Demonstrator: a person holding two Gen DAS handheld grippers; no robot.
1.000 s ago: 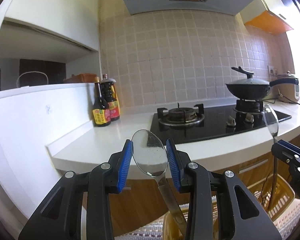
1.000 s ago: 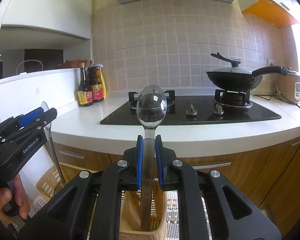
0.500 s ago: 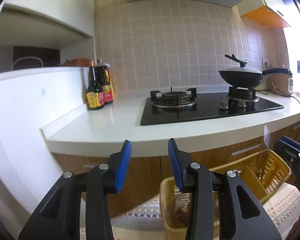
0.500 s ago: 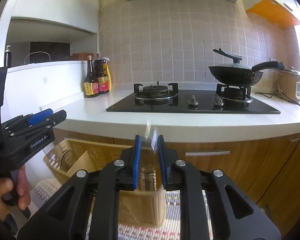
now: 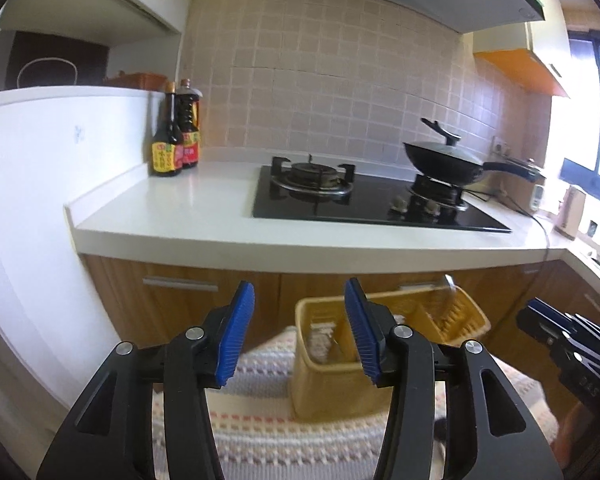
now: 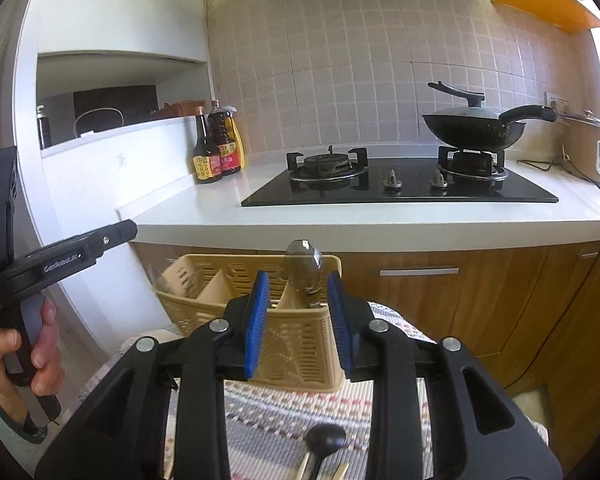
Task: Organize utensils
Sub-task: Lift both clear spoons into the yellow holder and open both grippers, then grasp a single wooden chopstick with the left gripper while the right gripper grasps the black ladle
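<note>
Spoon (image 6: 303,268) standing bowl-up in the right-hand compartment of the yellow basket (image 6: 236,312) on the striped mat (image 6: 284,412) — dropped in, by the look of it. Right gripper (image 6: 298,320) fingers opening, the spoon beyond them and not pinched; left gripper (image 5: 296,332) fingers spreading on nothing. Dark-handled utensil (image 6: 324,440) on the mat probably left to sort. Worktop (image 6: 340,216) bare of utensils.

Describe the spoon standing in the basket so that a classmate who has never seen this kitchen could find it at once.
Below the white countertop, a yellow slotted basket sits on a striped mat. The spoon stands in its right compartment, its shiny bowl poking above the rim.
</note>
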